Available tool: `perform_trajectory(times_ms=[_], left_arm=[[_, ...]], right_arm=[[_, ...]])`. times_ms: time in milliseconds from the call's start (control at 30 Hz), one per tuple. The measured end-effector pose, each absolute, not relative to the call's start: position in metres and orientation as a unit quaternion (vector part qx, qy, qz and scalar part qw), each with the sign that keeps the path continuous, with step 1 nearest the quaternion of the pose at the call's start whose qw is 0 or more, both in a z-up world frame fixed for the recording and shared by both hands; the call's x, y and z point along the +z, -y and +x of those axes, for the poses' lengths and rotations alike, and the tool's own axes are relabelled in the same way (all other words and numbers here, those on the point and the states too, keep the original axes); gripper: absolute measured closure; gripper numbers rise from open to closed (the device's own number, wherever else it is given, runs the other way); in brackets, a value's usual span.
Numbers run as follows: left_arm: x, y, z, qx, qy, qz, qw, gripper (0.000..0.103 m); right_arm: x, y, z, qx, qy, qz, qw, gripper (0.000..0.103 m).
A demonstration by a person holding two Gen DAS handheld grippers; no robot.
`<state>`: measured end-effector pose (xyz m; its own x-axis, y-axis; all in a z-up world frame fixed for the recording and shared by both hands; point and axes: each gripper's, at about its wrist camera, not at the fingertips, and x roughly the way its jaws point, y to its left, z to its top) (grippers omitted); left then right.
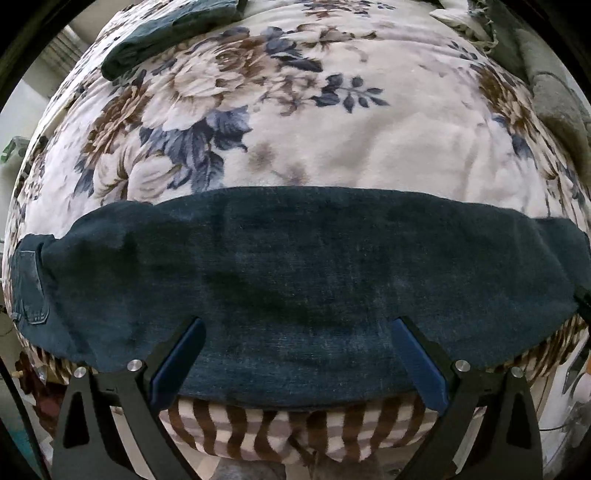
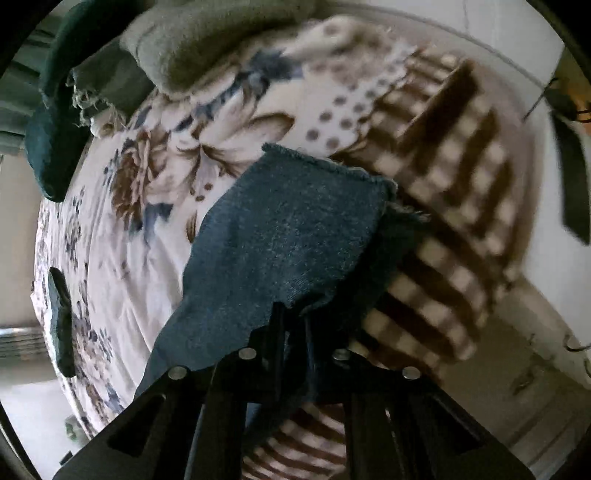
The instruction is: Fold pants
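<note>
The dark blue denim pants (image 1: 295,277) lie as a long folded band across the near edge of the bed, with a back pocket (image 1: 29,284) showing at the left end. My left gripper (image 1: 299,325) hovers straight above the middle of the band, its blue-padded fingers (image 1: 181,362) spread wide with nothing pinched. In the right wrist view, the hem end of the pants (image 2: 295,221) hangs forward over the bed, and my right gripper (image 2: 293,314) is shut on the denim near that end.
A floral blanket (image 1: 295,129) covers the bed. A brown striped blanket (image 1: 295,432) hangs over its near edge. A folded dark garment (image 1: 166,33) lies at the far left, and grey-green cloth (image 1: 554,96) is piled at the far right. Floor and a wall (image 2: 546,332) show beyond the bed.
</note>
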<state>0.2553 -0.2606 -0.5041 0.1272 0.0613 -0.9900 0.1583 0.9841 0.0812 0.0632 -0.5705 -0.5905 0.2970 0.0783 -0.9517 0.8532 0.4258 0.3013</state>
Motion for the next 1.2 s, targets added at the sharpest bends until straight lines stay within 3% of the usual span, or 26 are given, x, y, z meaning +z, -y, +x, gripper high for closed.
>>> perform_trajectory(times_ms=[167,267,333,400,633,900,1067,1200], left_arm=[[-0.51,0.259,0.252,-0.03,-0.667,0.078,0.74,0.0],[-0.507,0.252,0.254,-0.026,-0.665,0.072,0.743,0.0],[-0.499,0.239,0.256,-0.025,-0.66,0.056,0.749,0.0],[-0.487,0.22,0.259,-0.026,-0.653,0.035,0.756,0.0],[-0.446,0.091,0.269,0.035,-0.631,-0.013,0.775,0.0],[-0.446,-0.136,0.27,0.149,-0.633,-0.081,0.756,0.0],[-0.475,-0.247,0.294,0.16,-0.656,-0.163,0.72,0.0],[-0.521,-0.287,0.311,0.101,-0.682,-0.236,0.685,0.001]], right_arm=[[-0.614,0.577,0.047,-0.288,-0.561,0.451,0.632,0.092],[-0.623,0.587,0.05,-0.268,-0.595,0.447,0.611,0.079],[-0.608,0.583,0.054,-0.264,-0.605,0.424,0.62,0.041],[-0.587,0.566,0.062,-0.254,-0.612,0.385,0.642,0.031],[-0.553,0.401,0.142,-0.109,-0.678,0.272,0.675,0.031],[-0.568,0.137,0.241,0.072,-0.712,0.216,0.664,0.031],[-0.583,0.035,0.27,0.092,-0.725,0.197,0.654,0.031],[-0.6,-0.002,0.285,0.073,-0.736,0.186,0.647,0.031]])
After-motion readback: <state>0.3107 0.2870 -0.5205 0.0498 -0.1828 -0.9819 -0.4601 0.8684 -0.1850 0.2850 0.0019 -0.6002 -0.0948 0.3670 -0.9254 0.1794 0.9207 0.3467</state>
